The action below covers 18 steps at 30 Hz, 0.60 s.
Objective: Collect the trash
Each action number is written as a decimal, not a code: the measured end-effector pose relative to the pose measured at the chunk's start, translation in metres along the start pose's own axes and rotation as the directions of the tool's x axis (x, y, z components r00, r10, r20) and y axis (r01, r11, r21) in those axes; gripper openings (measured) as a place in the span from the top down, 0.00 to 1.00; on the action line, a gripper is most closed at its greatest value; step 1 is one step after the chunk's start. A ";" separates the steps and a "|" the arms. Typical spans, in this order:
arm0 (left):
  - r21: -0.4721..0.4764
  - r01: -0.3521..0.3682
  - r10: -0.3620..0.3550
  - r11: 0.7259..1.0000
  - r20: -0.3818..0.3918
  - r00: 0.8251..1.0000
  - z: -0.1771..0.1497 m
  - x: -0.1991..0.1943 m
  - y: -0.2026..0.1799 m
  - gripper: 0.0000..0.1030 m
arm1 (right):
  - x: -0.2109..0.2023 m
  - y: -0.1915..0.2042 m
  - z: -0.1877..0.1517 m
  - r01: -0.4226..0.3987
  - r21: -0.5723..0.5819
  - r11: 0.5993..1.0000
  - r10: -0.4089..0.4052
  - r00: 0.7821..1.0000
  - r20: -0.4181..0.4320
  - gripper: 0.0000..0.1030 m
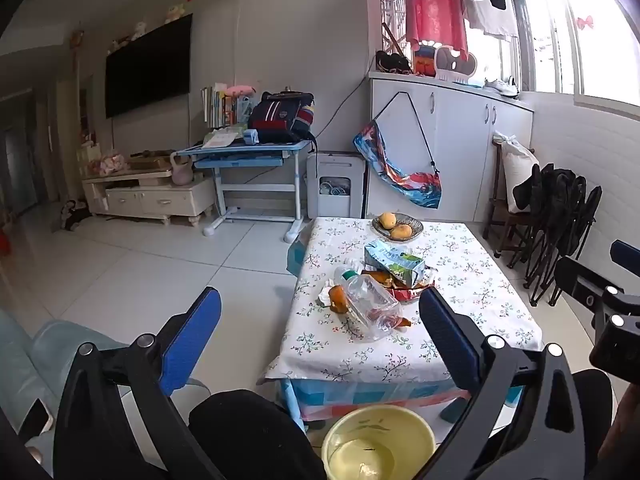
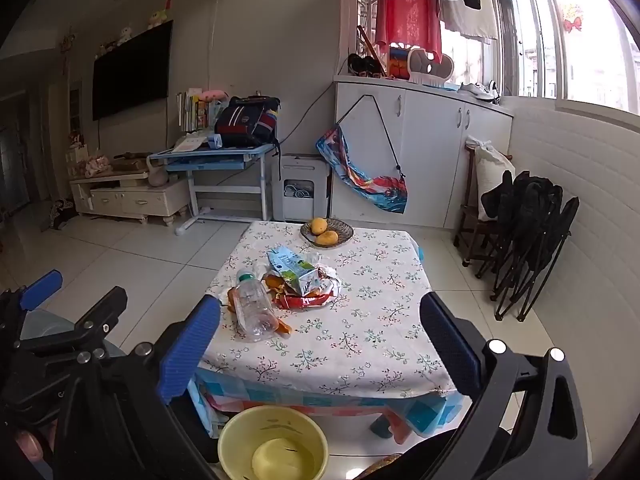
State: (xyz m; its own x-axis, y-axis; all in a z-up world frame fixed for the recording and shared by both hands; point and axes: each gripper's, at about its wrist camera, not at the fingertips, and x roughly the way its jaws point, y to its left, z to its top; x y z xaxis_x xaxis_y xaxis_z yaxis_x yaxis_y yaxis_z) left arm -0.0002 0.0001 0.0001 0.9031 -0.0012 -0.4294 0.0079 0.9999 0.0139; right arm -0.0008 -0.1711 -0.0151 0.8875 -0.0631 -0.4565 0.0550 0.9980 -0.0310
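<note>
On a low table with a floral cloth (image 1: 460, 280) (image 2: 380, 320) lies a heap of trash. A clear crushed plastic bottle (image 1: 366, 304) (image 2: 254, 308) rests on its side, with orange peel (image 1: 338, 298) (image 2: 231, 299) beside it. A green-and-white carton (image 1: 394, 264) (image 2: 296, 270) lies on a red wrapper (image 1: 406, 293) (image 2: 306, 301). A yellow basin (image 1: 378, 444) (image 2: 272, 444) stands on the floor before the table. My left gripper (image 1: 320, 302) and my right gripper (image 2: 320, 308) both hover open, short of the table, holding nothing.
A grey dish with two mangoes (image 1: 397, 226) (image 2: 327, 232) sits at the table's far end. Folded black chairs (image 1: 560, 232) (image 2: 524, 240) lean against the right wall. White cabinets (image 1: 460, 140), a blue desk (image 1: 248, 156) and a TV stand (image 1: 148, 196) line the back.
</note>
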 end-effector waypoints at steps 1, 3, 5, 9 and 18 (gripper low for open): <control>0.001 -0.002 0.002 1.000 0.001 1.000 0.000 0.000 0.000 0.07 | 0.000 0.000 0.000 -0.002 0.004 1.000 0.002 1.000 0.000 0.07; 0.002 -0.005 0.005 1.000 -0.002 1.000 0.000 0.000 0.000 0.07 | 0.000 0.000 0.000 -0.004 0.007 1.000 0.004 1.000 0.001 0.07; 0.005 -0.007 0.007 1.000 -0.006 1.000 0.000 0.001 0.000 0.07 | -0.001 0.001 0.000 -0.005 0.007 1.000 0.005 1.000 0.000 0.07; 0.000 -0.008 0.008 1.000 0.000 1.000 0.006 -0.004 0.001 0.07 | -0.001 -0.002 0.000 -0.010 0.019 1.000 0.010 1.000 -0.003 0.07; 0.002 -0.010 0.010 1.000 -0.002 1.000 0.005 0.001 0.002 0.07 | 0.003 0.000 -0.001 -0.016 0.025 1.000 0.016 1.000 -0.009 0.07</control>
State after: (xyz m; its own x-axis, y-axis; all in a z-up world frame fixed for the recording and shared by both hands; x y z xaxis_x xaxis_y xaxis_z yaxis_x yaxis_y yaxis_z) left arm 0.0024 0.0016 0.0040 0.9021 0.0092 -0.4314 -0.0004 0.9998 0.0206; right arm 0.0014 -0.1711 -0.0175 0.8840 -0.0470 -0.4652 0.0522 0.9986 -0.0017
